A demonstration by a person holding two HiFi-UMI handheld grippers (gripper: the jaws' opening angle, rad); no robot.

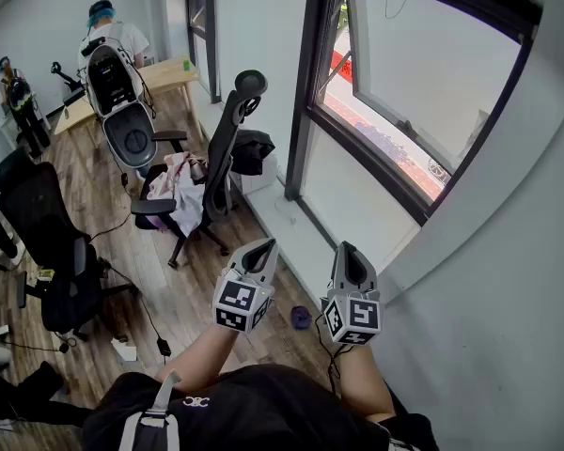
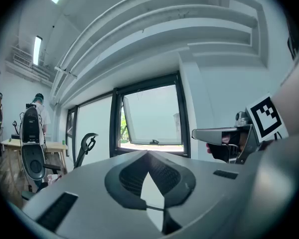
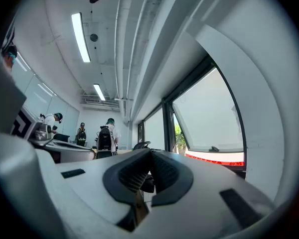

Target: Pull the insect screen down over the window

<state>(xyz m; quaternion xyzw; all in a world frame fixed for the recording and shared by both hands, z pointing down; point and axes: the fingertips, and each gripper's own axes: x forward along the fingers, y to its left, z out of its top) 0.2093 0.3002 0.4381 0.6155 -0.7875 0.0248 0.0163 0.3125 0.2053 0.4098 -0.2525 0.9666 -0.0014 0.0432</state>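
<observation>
At the window head, presumably, the insect screen sits rolled up and unseen: light, flimsy mesh, best drawn by its stiff bottom rail. Well apart, the 2 tools, left gripper and right gripper, are clenched empty.

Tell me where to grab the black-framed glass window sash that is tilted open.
Grip the small dark handle at the middle of the black-framed glass sash's bottom rail, reaching from the room side through the black window frame. The sash looks hung from its top and swung outward at the bottom, so that handle is likely the only graspable projection.
</observation>
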